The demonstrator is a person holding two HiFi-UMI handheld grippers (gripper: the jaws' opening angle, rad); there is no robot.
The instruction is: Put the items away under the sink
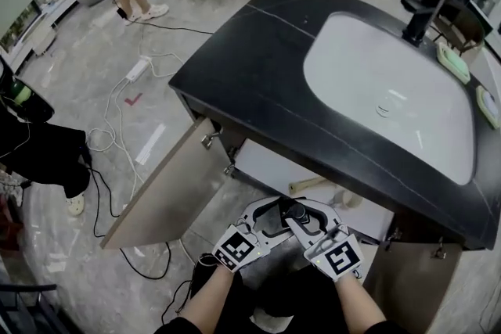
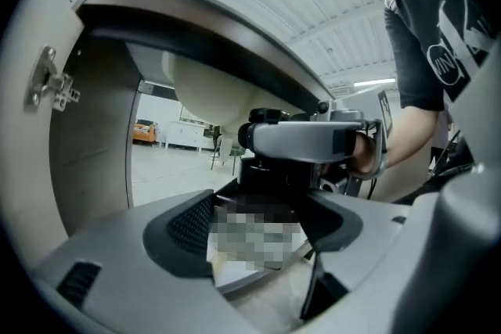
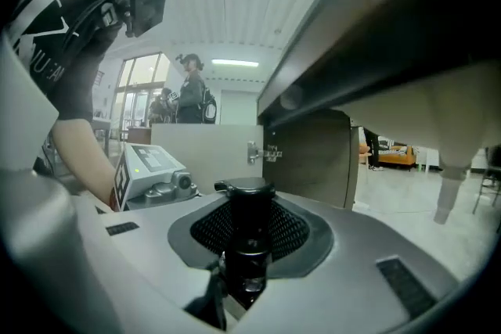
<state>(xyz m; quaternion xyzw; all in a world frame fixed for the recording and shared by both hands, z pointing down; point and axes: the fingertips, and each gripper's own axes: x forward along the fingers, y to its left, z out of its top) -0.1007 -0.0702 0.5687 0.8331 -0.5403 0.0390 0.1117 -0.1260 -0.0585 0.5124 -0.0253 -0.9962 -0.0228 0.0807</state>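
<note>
You're bringing the bottle (image 1: pixel 296 212) to the open cupboard (image 1: pixel 266 165), right gripper (image 3: pixel 249 262) clamping its top and left gripper (image 2: pixel 262 242) pinching its body. Next, set it inside.

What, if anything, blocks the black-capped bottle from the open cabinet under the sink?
Nothing visible. The bottle, held in the right gripper, faces the open cabinet; its door is swung aside.

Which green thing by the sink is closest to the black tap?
The green thing right beside the black tap. The other green thing lies farther off, at the picture's right edge.
</note>
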